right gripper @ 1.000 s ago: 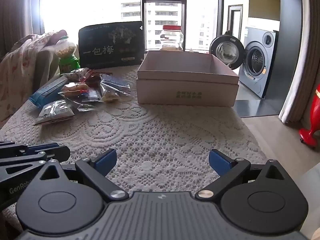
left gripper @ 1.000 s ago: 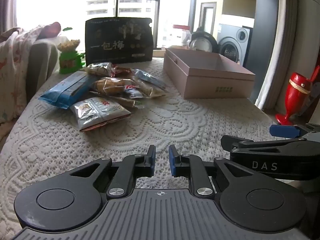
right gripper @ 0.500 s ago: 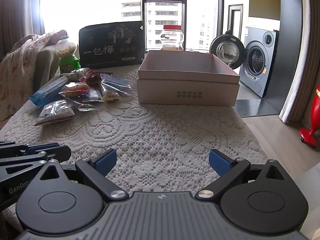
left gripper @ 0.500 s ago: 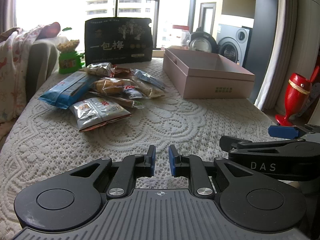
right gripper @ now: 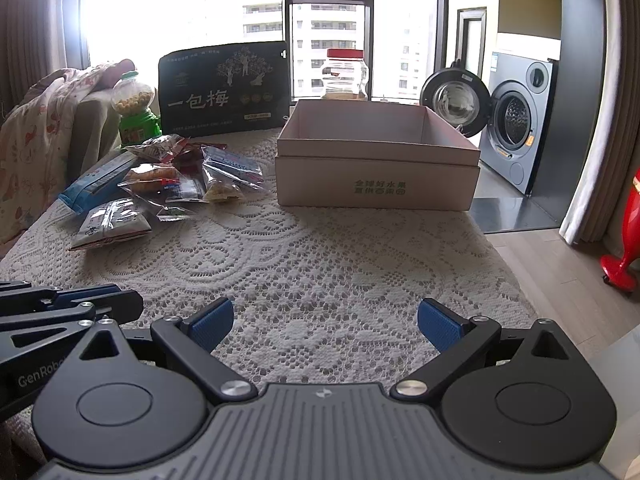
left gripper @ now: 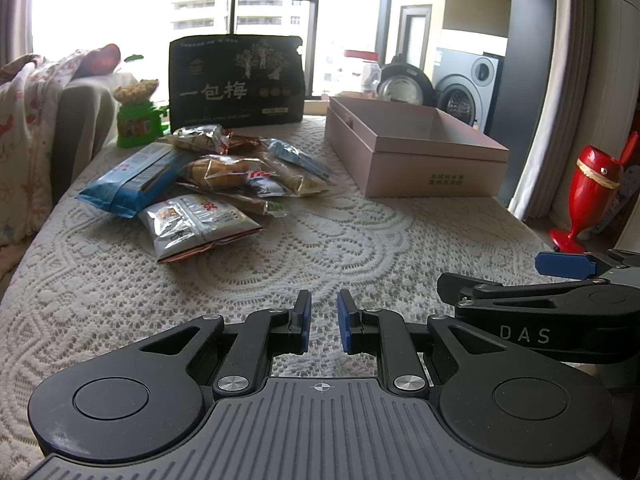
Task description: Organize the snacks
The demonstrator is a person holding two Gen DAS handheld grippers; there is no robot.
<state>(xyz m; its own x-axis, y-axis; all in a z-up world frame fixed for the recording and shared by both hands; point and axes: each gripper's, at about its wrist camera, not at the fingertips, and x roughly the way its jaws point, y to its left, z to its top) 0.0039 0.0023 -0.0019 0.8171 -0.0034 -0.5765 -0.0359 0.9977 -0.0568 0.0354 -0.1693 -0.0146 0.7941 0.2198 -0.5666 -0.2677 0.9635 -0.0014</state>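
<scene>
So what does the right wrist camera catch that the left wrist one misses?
Only the right view shows the right tongs from behind, spread wide open, and the pale wooden floor. Only the left view shows the left tongs from behind, nearly shut on nothing. Both share the open pink cardboard box, apparently empty, the pile of plastic snack packets and the white lace tablecloth.

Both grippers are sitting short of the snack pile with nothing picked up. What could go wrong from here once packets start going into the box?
1. The crinkly snack packets overlap in a loose heap, so one pinch may drag a neighbour along.
2. The left gripper has its jaws nearly together; it must open before reaching the silver foil packet or it may just push it.
3. The white lace tablecloth could snag a fingertip and shift the open pink cardboard box.
</scene>
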